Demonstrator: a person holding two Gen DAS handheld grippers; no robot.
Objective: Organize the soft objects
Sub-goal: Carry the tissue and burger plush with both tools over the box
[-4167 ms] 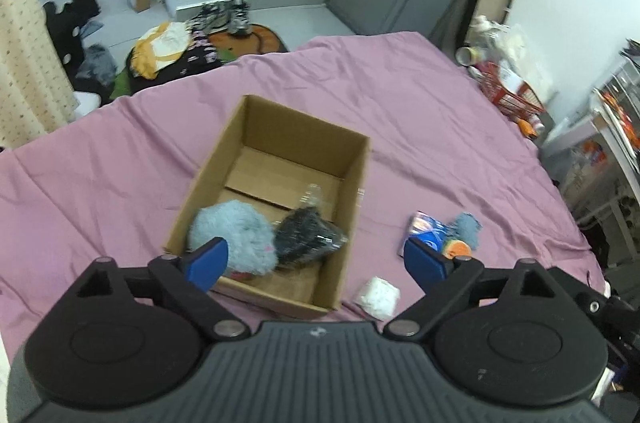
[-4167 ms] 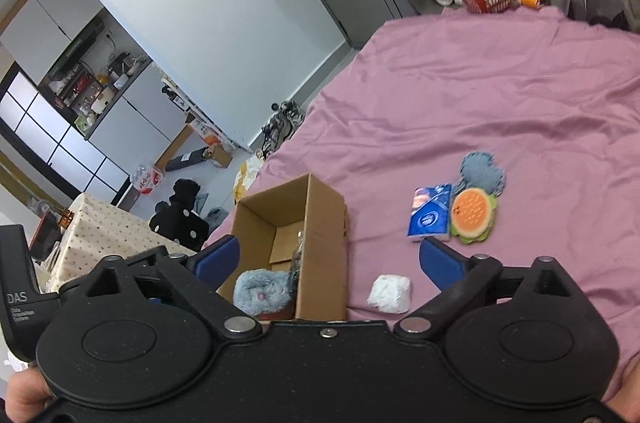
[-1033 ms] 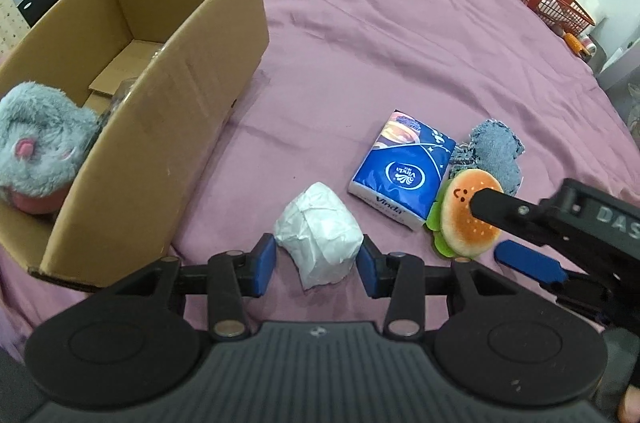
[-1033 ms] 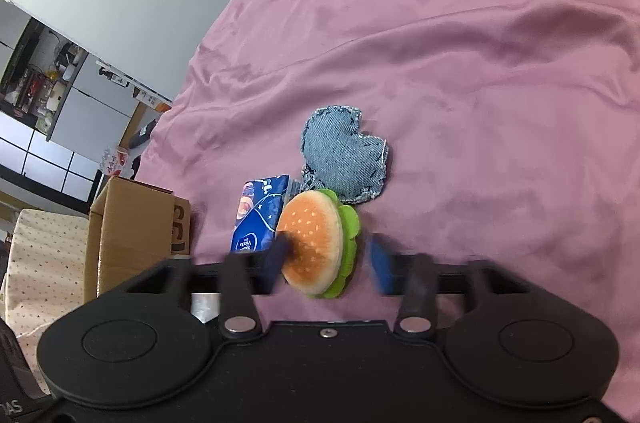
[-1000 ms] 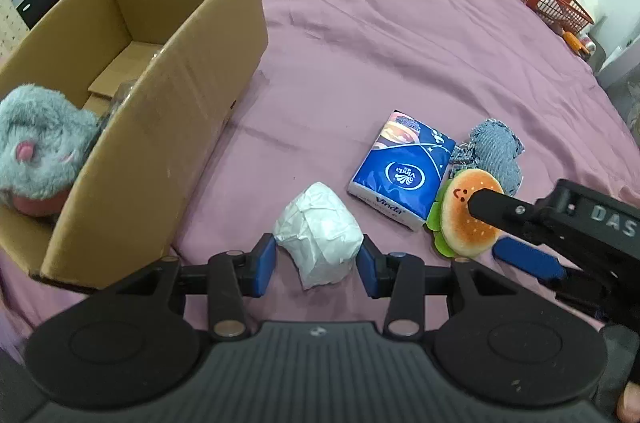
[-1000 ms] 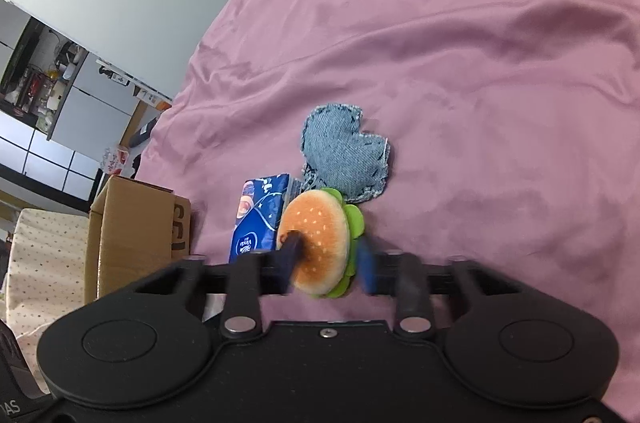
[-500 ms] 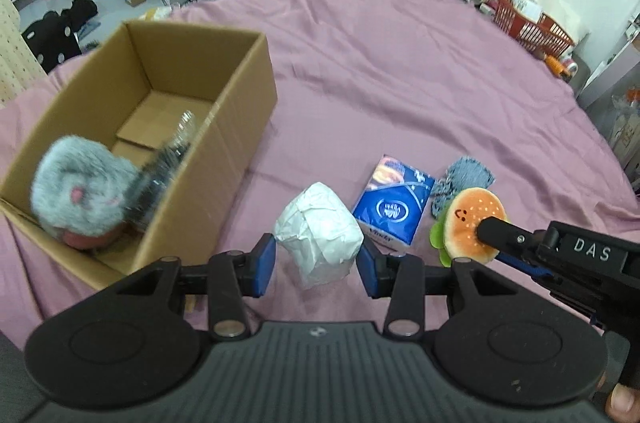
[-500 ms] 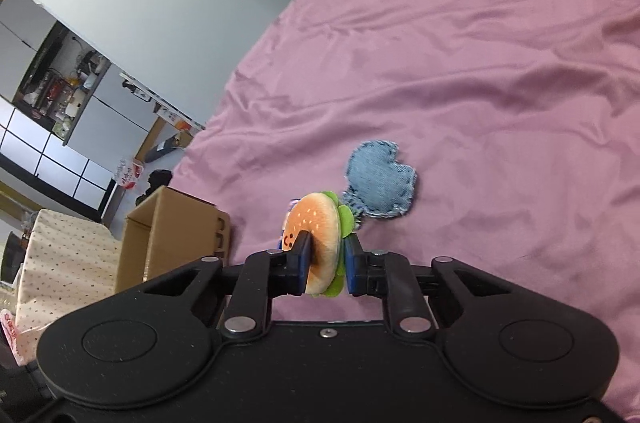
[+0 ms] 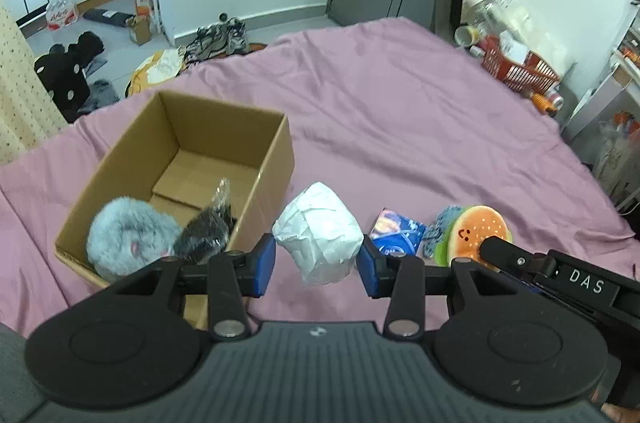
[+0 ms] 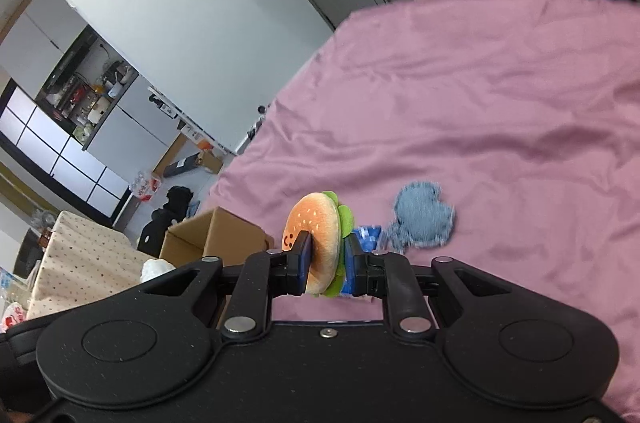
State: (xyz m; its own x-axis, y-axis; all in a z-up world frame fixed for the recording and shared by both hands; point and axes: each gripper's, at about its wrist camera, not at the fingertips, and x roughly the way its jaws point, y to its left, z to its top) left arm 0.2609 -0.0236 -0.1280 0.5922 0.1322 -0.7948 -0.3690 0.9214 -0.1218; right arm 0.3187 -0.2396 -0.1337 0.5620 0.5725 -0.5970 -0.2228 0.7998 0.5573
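My left gripper (image 9: 317, 259) is shut on a white crumpled bundle (image 9: 320, 233) and holds it above the purple bed, just right of the cardboard box (image 9: 272, 159). The box holds a grey plush toy (image 9: 128, 235) and a dark bagged item (image 9: 208, 229). My right gripper (image 10: 325, 259) is shut on a plush hamburger (image 10: 316, 227), lifted off the bed; it also shows in the left wrist view (image 9: 476, 233). A blue tissue pack (image 9: 396, 233) and a denim heart (image 10: 422, 221) lie on the sheet.
The purple sheet (image 9: 400, 127) covers the bed. A red basket (image 9: 516, 69) with bottles stands at the far right edge. Shoes and clothes (image 9: 216, 37) lie on the floor beyond the bed. A dotted cloth (image 10: 80, 263) is left of the box.
Both grippers have risen from the bed, the left with the white bundle, the right with the hamburger. The left view now looks down into the box from higher.
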